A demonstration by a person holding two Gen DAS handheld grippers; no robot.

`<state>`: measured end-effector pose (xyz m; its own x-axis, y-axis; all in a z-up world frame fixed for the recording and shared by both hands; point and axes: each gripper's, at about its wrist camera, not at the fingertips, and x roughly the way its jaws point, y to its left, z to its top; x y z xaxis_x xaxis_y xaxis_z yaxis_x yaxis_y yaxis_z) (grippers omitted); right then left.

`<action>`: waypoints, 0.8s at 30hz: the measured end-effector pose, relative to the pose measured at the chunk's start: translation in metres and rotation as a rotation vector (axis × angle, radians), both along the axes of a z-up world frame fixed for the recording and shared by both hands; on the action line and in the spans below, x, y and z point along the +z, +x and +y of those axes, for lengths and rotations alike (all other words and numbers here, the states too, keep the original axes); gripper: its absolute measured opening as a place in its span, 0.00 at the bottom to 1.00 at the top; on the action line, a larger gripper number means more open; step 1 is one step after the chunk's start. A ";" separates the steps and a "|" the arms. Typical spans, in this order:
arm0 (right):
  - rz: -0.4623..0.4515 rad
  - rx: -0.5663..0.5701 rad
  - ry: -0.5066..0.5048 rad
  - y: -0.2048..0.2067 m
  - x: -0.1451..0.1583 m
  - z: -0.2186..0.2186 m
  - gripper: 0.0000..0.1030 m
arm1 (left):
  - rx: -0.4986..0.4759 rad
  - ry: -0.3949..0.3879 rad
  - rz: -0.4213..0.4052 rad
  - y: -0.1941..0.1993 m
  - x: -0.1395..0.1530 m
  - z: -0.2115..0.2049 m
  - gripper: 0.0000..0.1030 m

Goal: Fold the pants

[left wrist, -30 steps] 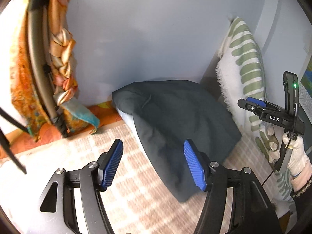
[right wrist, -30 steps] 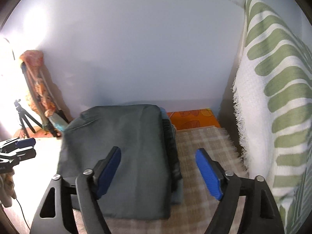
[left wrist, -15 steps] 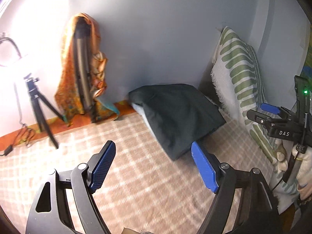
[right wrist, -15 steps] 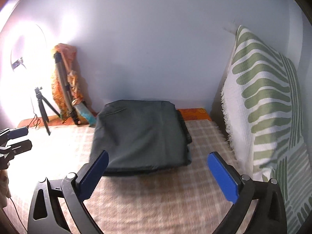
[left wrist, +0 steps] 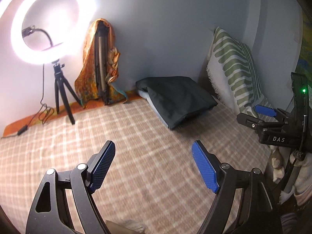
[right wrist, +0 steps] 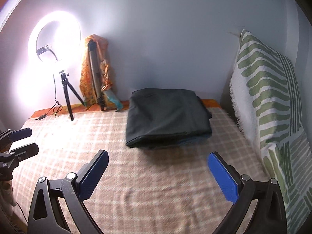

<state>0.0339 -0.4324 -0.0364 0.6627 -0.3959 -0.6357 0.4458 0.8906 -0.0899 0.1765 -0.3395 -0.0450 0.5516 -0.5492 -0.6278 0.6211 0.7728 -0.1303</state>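
The dark grey pants (right wrist: 167, 117) lie folded into a flat rectangle at the far end of the checked bed cover (right wrist: 156, 185), on top of other folded cloth; they also show in the left wrist view (left wrist: 175, 99). My left gripper (left wrist: 154, 165) is open and empty, well back from the pants. My right gripper (right wrist: 158, 171) is open and empty, also back from them. The right gripper shows at the right edge of the left wrist view (left wrist: 273, 122), and the left gripper at the left edge of the right wrist view (right wrist: 19, 142).
A lit ring light on a black tripod (left wrist: 60, 89) stands at the back left, its cable on the bed. A folded stand draped in orange cloth (left wrist: 99, 66) leans on the wall. A green-striped cushion (right wrist: 269, 97) lines the right side.
Both grippers have pulled back and up from the folded pants, which now look smaller and farther away. The ring light and tripod have come into view. Both stay open.
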 end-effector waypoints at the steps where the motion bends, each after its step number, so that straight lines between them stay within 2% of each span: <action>1: -0.002 -0.004 -0.001 -0.002 -0.002 0.003 1.00 | 0.000 -0.004 0.003 -0.003 -0.001 0.002 0.79; 6: -0.020 -0.026 0.009 -0.007 -0.010 0.010 1.00 | 0.010 -0.001 0.007 -0.010 -0.003 0.007 0.80; 12: -0.051 -0.048 0.016 -0.007 -0.018 0.009 1.00 | 0.034 -0.017 0.001 -0.010 -0.004 0.014 0.89; 18: -0.033 -0.039 -0.004 -0.002 -0.025 0.010 1.00 | 0.048 -0.006 -0.012 -0.008 -0.005 0.017 0.96; 24: -0.036 -0.045 -0.010 -0.002 -0.026 0.008 1.00 | 0.054 0.026 -0.037 -0.011 -0.006 0.016 0.97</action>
